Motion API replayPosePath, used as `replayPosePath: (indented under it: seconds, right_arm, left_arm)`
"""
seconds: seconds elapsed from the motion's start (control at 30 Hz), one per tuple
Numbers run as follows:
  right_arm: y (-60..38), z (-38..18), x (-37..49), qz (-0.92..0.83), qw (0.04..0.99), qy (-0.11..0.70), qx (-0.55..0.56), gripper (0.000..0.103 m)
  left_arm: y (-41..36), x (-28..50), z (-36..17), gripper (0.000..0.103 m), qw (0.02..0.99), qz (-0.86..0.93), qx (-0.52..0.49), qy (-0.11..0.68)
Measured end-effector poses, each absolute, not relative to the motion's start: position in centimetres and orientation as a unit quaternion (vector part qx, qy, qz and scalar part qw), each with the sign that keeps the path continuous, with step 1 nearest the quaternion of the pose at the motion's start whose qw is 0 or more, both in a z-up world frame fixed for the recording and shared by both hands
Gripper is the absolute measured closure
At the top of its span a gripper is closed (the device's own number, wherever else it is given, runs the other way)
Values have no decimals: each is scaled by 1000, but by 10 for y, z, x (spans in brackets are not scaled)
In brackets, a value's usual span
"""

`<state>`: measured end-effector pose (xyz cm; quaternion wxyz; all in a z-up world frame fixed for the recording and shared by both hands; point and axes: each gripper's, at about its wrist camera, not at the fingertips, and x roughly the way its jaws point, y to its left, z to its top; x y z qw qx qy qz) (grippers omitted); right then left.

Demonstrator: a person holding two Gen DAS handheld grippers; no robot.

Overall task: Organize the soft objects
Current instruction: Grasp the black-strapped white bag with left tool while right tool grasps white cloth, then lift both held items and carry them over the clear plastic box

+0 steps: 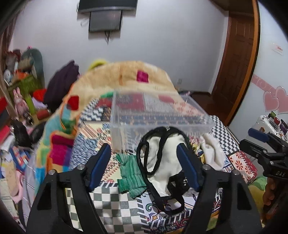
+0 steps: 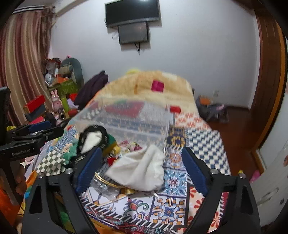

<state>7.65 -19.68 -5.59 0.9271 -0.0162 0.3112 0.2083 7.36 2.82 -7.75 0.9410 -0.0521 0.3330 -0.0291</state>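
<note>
Left gripper (image 1: pixel 144 160), jaws wide, frames the cream black-trimmed garment (image 1: pixel 162 162) on the patchwork bed (image 1: pixel 111 207) before the clear plastic bin (image 1: pixel 156 115), while right gripper (image 2: pixel 142 167) gapes over a white cloth pouch (image 2: pixel 142 171); loose straps may snag.

Bedroom: pale wall (image 2: pixel 189 54) with a dark TV (image 2: pixel 132 11) mounted high, smaller dark panel (image 2: pixel 134 33) just below it. Striped red-and-cream curtain (image 2: pixel 21 54) on the left, brown wooden door (image 1: pixel 235 54) on the right, dark wood floor (image 2: pixel 234 126) beside the bed (image 2: pixel 207 129) with its patchwork cover. Cluttered shelf of toys and boxes (image 2: pixel 61 81) against the left wall; pink heart decals (image 1: pixel 275 100) on the right wall.
</note>
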Motion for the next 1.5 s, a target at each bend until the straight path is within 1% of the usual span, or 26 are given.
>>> replayPosePath:
  seconds: [0.07, 0.1, 0.2, 0.33, 0.4, 0.47, 0.5, 0.53, 0.57, 0.63, 0.7, 0.73, 0.77, 0.8, 0.87, 0.93, 1.27, 1.5]
  right_arm:
    - [-199, -64, 85, 210, 919, 334, -9, 26]
    - [-200, -67, 89, 211, 915, 345, -5, 27]
    - [-199, -76, 96, 216, 904, 368, 2, 30]
    - [-194, -89, 105, 212, 895, 392, -4, 30]
    - [-190, -95, 110, 213, 887, 409, -5, 34]
    - [-188, -102, 113, 217, 878, 427, -6, 41]
    - [-187, -104, 115, 219, 874, 434, -5, 42]
    - [-185, -107, 115, 224, 869, 441, -2, 46]
    - [-186, -109, 115, 229, 865, 446, 2, 52]
    - [-187, -110, 114, 236, 861, 450, 8, 59]
    - [-188, -110, 113, 240, 861, 449, 11, 69]
    - [-189, -111, 112, 243, 860, 449, 13, 76]
    - [-190, -110, 111, 246, 859, 448, 16, 81]
    - [-191, -110, 110, 247, 860, 447, 18, 84]
    - [-191, -107, 106, 244, 865, 437, 17, 90]
    - [-194, -102, 104, 239, 874, 423, 17, 92]
    - [-194, -57, 85, 256, 899, 354, 14, 93]
    - [-190, -18, 87, 265, 919, 293, 13, 93]
  left_arm:
    - [28, 85, -87, 39, 933, -38, -56, 353]
    - [27, 90, -90, 42, 929, -43, -56, 362]
    - [25, 108, -101, 48, 920, -52, -55, 384]
    - [25, 127, -113, 50, 911, -53, -64, 404]
    - [24, 132, -118, 52, 908, -56, -66, 411]
    - [23, 136, -123, 55, 905, -59, -67, 415]
    - [22, 136, -125, 59, 905, -61, -67, 416]
    - [21, 137, -128, 62, 903, -65, -69, 419]
    - [20, 137, -130, 64, 902, -66, -70, 420]
    - [21, 136, -131, 69, 904, -66, -73, 416]
    - [23, 134, -130, 79, 904, -67, -76, 415]
    - [24, 133, -129, 80, 905, -68, -78, 413]
    - [25, 131, -128, 84, 905, -69, -80, 412]
    - [26, 129, -126, 87, 906, -70, -80, 409]
    - [27, 122, -120, 90, 911, -66, -74, 399]
    - [27, 112, -111, 93, 919, -61, -65, 385]
    - [29, 75, -59, 93, 947, -58, -49, 313]
    - [39, 73, -22, 93, 960, -52, -57, 271]
